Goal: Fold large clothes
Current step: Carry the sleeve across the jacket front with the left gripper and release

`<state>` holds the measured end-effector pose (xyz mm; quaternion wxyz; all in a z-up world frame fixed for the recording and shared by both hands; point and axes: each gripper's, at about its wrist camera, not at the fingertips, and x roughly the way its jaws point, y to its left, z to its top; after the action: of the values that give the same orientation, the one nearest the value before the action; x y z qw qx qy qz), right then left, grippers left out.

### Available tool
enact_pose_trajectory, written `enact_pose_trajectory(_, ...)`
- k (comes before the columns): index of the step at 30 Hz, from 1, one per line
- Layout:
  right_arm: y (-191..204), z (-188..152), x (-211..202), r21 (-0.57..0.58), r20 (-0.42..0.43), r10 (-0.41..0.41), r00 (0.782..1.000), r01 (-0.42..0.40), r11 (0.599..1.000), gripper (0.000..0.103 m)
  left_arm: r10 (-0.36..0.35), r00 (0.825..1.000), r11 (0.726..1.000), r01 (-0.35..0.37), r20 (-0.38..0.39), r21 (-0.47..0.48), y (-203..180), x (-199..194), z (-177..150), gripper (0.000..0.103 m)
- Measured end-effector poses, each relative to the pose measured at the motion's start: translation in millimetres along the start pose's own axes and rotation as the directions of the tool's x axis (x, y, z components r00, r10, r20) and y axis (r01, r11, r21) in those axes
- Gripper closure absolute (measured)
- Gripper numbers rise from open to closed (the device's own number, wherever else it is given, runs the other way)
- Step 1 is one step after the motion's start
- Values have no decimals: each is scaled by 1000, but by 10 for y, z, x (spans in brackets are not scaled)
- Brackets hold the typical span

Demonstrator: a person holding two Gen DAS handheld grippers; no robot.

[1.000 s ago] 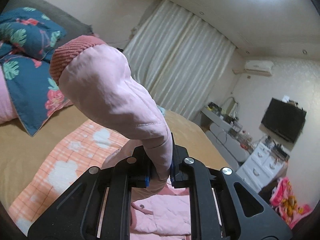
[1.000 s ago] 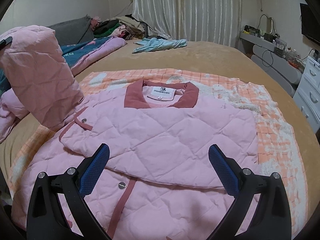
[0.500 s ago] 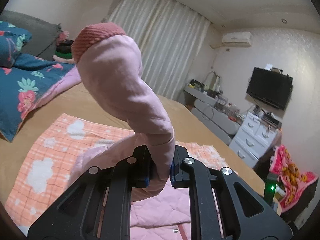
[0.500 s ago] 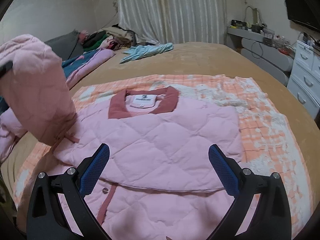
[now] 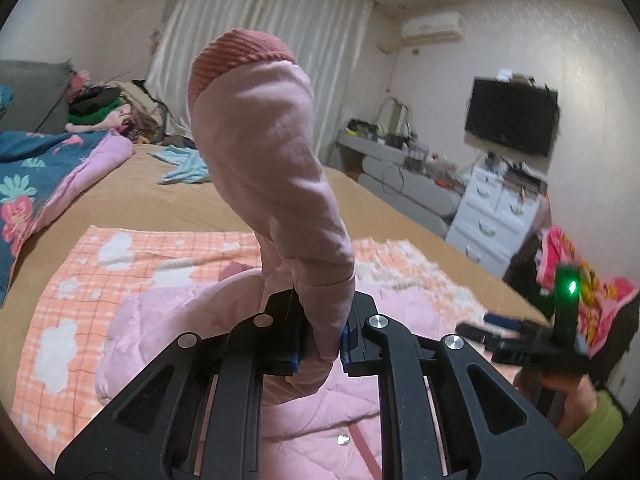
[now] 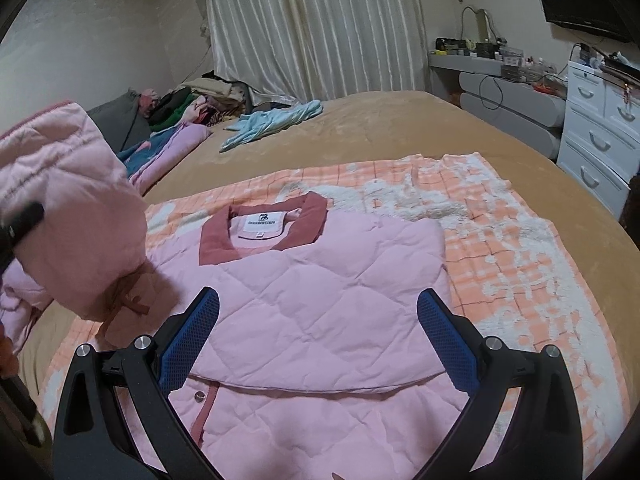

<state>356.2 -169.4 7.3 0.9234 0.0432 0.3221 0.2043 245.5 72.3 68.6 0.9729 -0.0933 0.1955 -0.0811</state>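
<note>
Your left hand-held gripper (image 5: 320,350) pinches the jacket (image 6: 320,312) sleeve (image 5: 272,168); the right hand-held gripper (image 6: 316,344) gapes empty. Only the right view shows the collar label (image 6: 262,225), unreadable.

A blanket (image 6: 500,240) is spread on the bed (image 6: 380,128), with a blue garment (image 6: 276,122) farther back and drawers (image 6: 600,132) beside it.

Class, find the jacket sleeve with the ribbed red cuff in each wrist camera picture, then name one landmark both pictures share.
Left wrist view: the sleeve rises up the centre, pinched in the left gripper, cuff on top.
Right wrist view: the sleeve hangs raised at the left edge, beside the jacket.
Shared landmark: the light blue garment on the bed, before the curtain.
</note>
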Motion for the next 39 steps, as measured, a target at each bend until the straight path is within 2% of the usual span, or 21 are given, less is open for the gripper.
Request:
enact_pose_trajectory(8, -197, 49, -63, 52, 20, -23, 1000, 22, 998, 4, -7, 995, 995, 18, -103, 100, -230, 341, -319, 96)
enact_pose_trajectory(15, -335, 62, -117, 92, 31, -35, 999, 33, 995, 4, 22, 979, 977, 23, -203, 213, -443, 613, -649, 96)
enact_pose_trajectory(25, -397, 56, -105, 126, 15, -9, 1000, 7, 992, 4, 112, 952, 909, 18, -285, 416, -693, 853, -1055, 91)
enact_pose_trajectory(29, -419, 36, -58, 145, -6, -4, 1000, 5, 989, 4, 157, 939, 864, 18, -304, 503, -844, 896, -1213, 88)
enact_pose_trajectory(31, -423, 13, -28, 152, -20, 1, 1000, 2, 988, 4, 161, 931, 853, 36, -328, 520, -894, 910, -1270, 80)
enact_pose_trajectory(32, -424, -1, -12, 157, -29, 5, 1000, 0, 988, 4, 157, 926, 851, 49, -343, 523, -917, 907, -1290, 68)
enact_pose_trajectory(34, -438, -32, 27, 169, -49, 13, 999, -5, 986, 4, 117, 907, 854, 116, -405, 507, -966, 889, -1326, 50)
enact_pose_trajectory(37, -446, -82, 92, 191, -81, 38, 996, -21, 981, 4, 84, 894, 844, 171, -441, 508, -1053, 825, -1371, 47)
enact_pose_trajectory(38, -442, -93, 108, 196, -89, 47, 995, -29, 980, 4, 65, 885, 853, 190, -460, 487, -1040, 811, -1345, 37)
enact_pose_trajectory(39, -432, -111, 130, 200, -100, 61, 993, -40, 979, 4, 15, 868, 871, 233, -497, 433, -1017, 782, -1289, 32)
